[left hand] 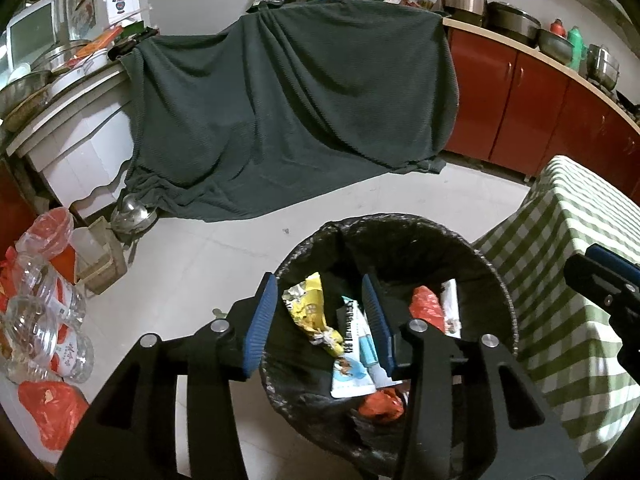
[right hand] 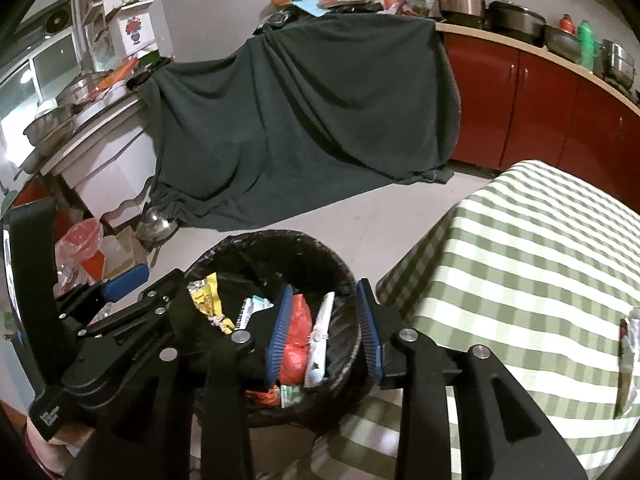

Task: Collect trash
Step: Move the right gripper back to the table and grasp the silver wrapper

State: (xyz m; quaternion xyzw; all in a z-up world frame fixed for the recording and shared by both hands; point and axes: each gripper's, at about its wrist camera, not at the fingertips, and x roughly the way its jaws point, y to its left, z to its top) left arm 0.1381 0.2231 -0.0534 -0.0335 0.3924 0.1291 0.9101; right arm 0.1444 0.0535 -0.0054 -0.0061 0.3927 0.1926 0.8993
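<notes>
A black-lined trash bin (left hand: 500, 292) stands on the floor beside the checked table; it also shows in the right wrist view (right hand: 224, 250). Inside lie a yellow wrapper (left hand: 308, 308), a blue-white packet (left hand: 352, 372), a red bag (left hand: 426, 308) and a white wrapper (right hand: 320, 344). My left gripper (left hand: 320, 324) hangs open and empty over the bin. My right gripper (right hand: 326, 332) is open and empty over the bin's right side. A wrapper (right hand: 628, 364) lies on the table at the far right edge.
The green-checked table (right hand: 520, 260) is to the right. A dark cloth (left hand: 288, 112) drapes furniture behind. Plastic bottles (left hand: 44, 320), red bags (left hand: 48, 408) and a kettle (left hand: 130, 212) sit on the floor at left. Red cabinets (left hand: 532, 96) line the back right.
</notes>
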